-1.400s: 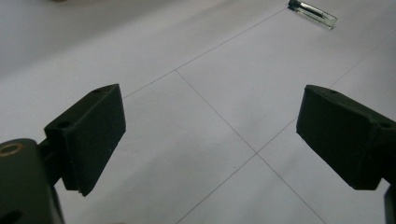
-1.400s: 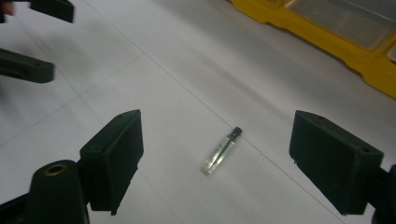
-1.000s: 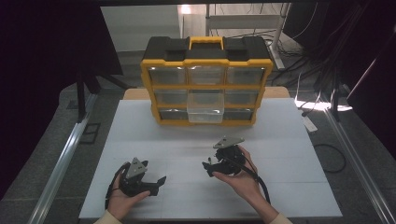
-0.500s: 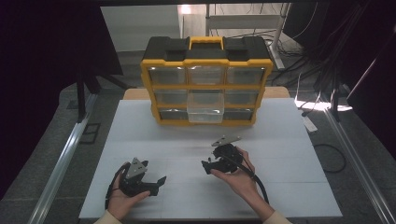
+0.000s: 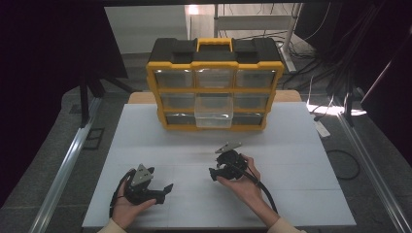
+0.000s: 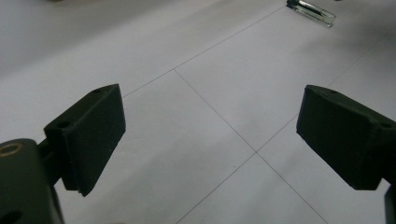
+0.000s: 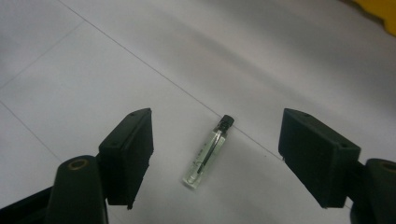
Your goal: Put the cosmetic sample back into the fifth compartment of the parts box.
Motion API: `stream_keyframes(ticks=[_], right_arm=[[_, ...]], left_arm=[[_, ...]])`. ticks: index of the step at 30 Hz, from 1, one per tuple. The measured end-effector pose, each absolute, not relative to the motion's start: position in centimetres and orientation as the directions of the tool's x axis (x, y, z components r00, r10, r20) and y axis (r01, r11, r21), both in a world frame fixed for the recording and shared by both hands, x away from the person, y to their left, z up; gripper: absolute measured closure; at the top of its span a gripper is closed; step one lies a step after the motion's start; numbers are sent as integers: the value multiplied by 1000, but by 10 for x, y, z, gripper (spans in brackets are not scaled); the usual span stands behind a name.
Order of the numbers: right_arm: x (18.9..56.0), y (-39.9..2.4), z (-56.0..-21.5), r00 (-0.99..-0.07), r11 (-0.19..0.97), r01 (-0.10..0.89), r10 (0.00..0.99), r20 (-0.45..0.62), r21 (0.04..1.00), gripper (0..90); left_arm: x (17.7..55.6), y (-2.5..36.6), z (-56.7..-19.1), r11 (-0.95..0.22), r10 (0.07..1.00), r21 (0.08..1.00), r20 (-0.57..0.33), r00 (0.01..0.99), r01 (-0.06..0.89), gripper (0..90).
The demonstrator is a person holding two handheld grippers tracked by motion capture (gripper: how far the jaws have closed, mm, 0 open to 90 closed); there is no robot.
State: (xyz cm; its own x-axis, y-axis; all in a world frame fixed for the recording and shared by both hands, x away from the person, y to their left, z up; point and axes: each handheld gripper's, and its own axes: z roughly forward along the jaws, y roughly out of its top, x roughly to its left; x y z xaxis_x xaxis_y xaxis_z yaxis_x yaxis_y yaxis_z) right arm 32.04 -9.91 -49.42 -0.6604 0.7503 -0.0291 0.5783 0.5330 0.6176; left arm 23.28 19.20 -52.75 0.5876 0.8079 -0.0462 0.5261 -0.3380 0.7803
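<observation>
High view: at the lower centre of the frame my right gripper hangs low over the white worktop, while my left gripper rests at the lower left. The yellow organiser stands at the upper centre, with 1 clear drawer pulled forward.

Left gripper view: my fingers are spread wide over bare worktop, holding nothing. The small glass vial lies far off at the upper right of the frame.

Right gripper view: the vial lies flat at the centre of the frame, black cap pointing up and right, squarely between my 2 fingers. They have just been closing but have not touched the glass yet; nothing is gripped.

To do this well, I judge I should lower until the pads flank the vial's body, keep it centred, then close slowly across its narrow width so that it neither rolls nor squirts out.
</observation>
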Motion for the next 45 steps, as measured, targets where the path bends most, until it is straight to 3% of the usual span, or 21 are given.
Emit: stream_keyframes(ticks=[30,40,45], right_arm=[[329,-92,-516,-659,565,620,752,-31,545,531],[327,-90,-514,-653,563,630,757,-28,535,768],[326,-89,-514,-661,578,619,749,-44,532,810]], left_arm=[[233,192,-527,-342,807,781,-41,590,523,89],[233,193,-527,-347,805,780,-36,592,520,89],[233,193,-527,-348,804,780,-37,593,520,89]])
